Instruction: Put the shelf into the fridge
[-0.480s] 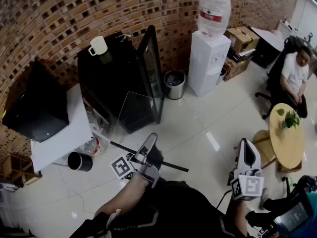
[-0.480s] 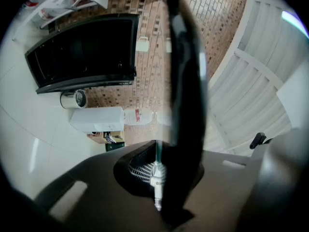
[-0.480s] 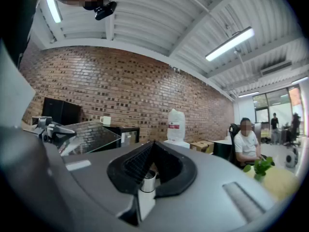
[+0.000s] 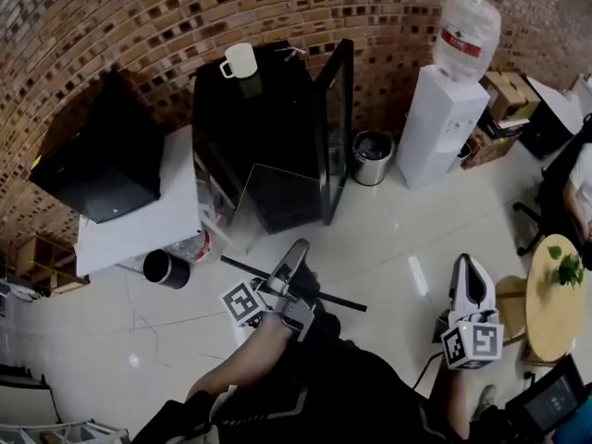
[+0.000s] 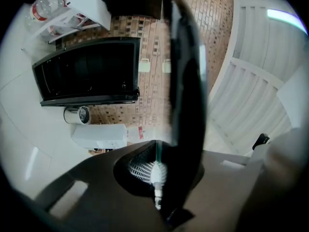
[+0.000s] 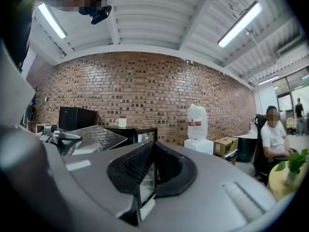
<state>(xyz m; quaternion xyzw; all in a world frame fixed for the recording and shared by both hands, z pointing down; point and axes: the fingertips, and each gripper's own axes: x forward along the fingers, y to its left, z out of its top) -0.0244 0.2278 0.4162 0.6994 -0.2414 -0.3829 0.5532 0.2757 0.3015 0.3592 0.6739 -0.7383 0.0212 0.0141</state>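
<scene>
Gripping clear glass shelf (image 4: 280,228), black edge trim, left tongs (image 4: 298,249) clamped.

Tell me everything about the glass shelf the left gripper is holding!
The shelf is a flat, see-through pane, glass by its look, with a black strip along its near edge. The left gripper is shut on that edge and holds it up, tilted, above the shiny floor, facing the open black fridge. Nothing else touches it.

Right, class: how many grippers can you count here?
2. The left gripper, centre of the head view, is shut on the glass shelf; the right gripper is lower right, shut, holding nothing.
</scene>
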